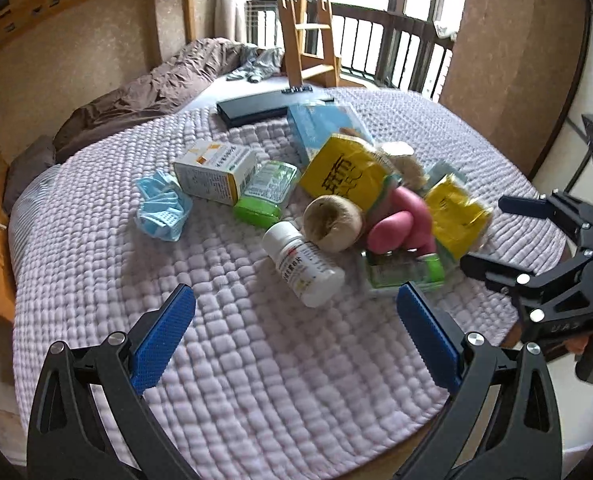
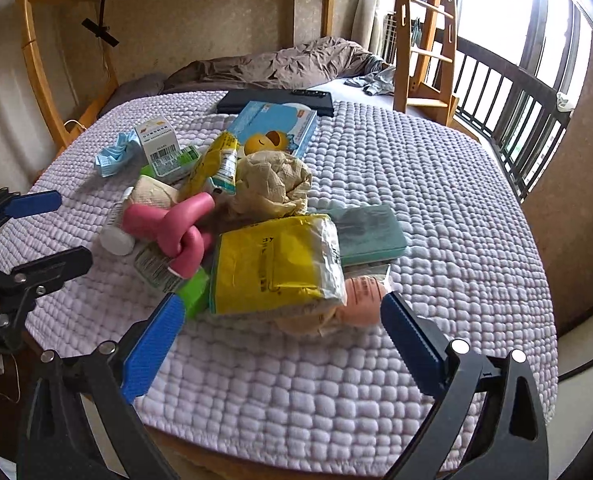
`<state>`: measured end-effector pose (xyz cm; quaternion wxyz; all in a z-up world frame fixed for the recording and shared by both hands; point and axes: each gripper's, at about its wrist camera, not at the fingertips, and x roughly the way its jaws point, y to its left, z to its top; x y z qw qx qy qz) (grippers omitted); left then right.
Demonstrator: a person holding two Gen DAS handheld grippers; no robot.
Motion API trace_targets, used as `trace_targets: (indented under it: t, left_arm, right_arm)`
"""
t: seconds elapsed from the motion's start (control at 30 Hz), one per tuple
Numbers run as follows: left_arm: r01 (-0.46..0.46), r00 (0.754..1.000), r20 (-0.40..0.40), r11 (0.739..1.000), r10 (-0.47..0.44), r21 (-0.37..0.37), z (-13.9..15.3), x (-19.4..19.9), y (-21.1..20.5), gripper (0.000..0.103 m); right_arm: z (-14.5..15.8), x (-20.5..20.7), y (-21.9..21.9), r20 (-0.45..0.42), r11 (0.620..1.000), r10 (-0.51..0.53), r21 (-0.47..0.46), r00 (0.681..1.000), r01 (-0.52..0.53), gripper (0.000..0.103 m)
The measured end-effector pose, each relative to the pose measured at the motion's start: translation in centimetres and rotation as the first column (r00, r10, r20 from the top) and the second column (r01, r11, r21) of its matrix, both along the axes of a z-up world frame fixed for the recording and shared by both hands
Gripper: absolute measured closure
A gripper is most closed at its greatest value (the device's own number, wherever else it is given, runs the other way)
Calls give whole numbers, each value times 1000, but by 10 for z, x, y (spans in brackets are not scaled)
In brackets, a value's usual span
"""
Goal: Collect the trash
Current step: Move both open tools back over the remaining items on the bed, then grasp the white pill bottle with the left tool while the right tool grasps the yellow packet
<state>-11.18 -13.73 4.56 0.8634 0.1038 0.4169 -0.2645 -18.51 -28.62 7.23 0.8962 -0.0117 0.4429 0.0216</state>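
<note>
A heap of clutter lies on a lilac quilt (image 1: 256,360): a white pill bottle (image 1: 302,266), a crumpled blue face mask (image 1: 162,208), a white and orange medicine box (image 1: 214,170), a yellow packet (image 2: 276,266), crumpled brown paper (image 2: 274,184) and a pink knotted toy (image 2: 176,232). My left gripper (image 1: 296,340) is open and empty, just short of the pill bottle. My right gripper (image 2: 274,344) is open and empty, its jaws either side of the yellow packet's near end. The right gripper also shows in the left wrist view (image 1: 496,240).
A black flat case (image 1: 264,106) and a blue tissue box (image 2: 274,124) lie behind the heap. A green bottle (image 1: 262,196) and a teal box (image 2: 366,234) sit in the heap. A brown duvet (image 2: 276,66), a wooden ladder (image 1: 308,28) and a railing (image 2: 512,120) lie beyond.
</note>
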Motion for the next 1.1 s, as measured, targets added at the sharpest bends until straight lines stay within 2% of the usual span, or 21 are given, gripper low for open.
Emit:
trace_targets:
  t: [0.07, 0.27, 0.5, 0.57, 0.67, 0.77, 0.9, 1.1]
  left_arm:
    - [31, 999, -14, 1000, -31, 2, -7, 6, -3, 2]
    - [96, 995, -25, 995, -95, 22, -20, 23, -9, 4]
    - [144, 989, -39, 989, -145, -34, -20, 34, -10, 10]
    - [165, 984, -55, 984, -169, -69, -21, 36, -9, 15]
    - [174, 980, -80, 979, -183, -109, -23, 41, -6, 18]
    - [186, 976, -88, 973, -199, -136, -23, 44, -4, 27]
    - [188, 976, -84, 974, -199, -127, -23, 46, -2, 30]
    - [221, 974, -46, 974, -224, -59, -24, 41, -7, 30]
  right_arm:
    - [-4, 5, 0, -14, 1000, 6, 10, 1000, -6, 13]
    - [-10, 13, 1, -20, 1000, 16, 6, 1000, -16, 13]
    - [-8, 16, 4, -3, 999, 33, -10, 999, -33, 20]
    - [-8, 15, 4, 2, 999, 39, -4, 999, -39, 23]
    - [-8, 13, 4, 6, 999, 41, 0, 999, -41, 24]
    - [-7, 12, 1, 9, 999, 36, 17, 999, -36, 24]
    - [-6, 9, -4, 8, 999, 21, 33, 1000, -21, 24]
    - [-8, 9, 3, 6, 998, 56, -41, 998, -56, 24]
